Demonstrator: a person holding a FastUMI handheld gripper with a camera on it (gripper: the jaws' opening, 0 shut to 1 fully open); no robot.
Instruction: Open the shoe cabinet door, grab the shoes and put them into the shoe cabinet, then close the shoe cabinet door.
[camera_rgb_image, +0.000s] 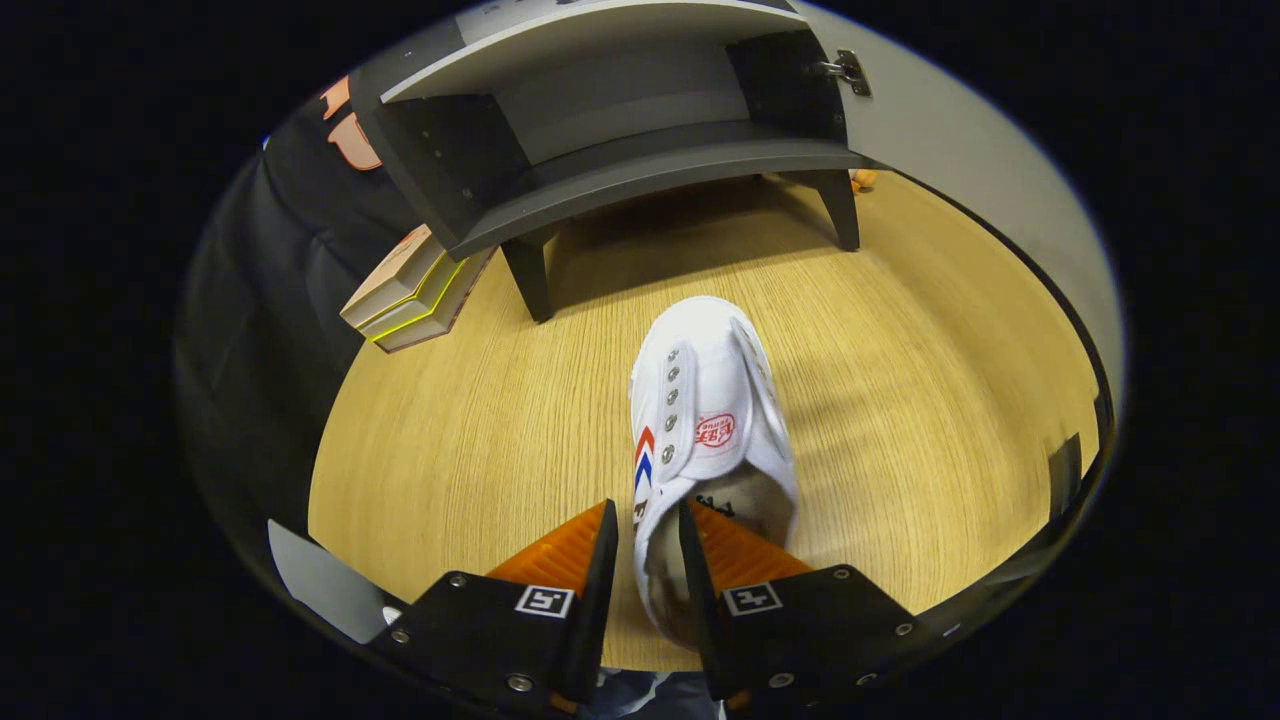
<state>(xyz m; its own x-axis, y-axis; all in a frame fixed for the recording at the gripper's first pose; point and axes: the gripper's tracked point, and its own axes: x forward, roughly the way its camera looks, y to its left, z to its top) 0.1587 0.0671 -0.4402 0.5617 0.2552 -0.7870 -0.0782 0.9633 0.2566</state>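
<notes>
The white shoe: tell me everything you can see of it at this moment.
The white shoe looks like canvas, with a row of metal eyelets, no laces, a red mark on the tongue and red and blue stripes on its side. It lies on the wooden floor, toe pointing toward the open shoe cabinet. The gripper pinches the wall of its opening, one finger inside, one outside.

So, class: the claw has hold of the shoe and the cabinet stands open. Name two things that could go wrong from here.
1. The claw pinches only one side wall of the white shoe near the heel, so the shoe may swing, tilt or slip out when lifted.
2. The cabinet opening is low under its upper shelf; the shoe's toe could catch the shelf edge or the open door beside it.
</notes>
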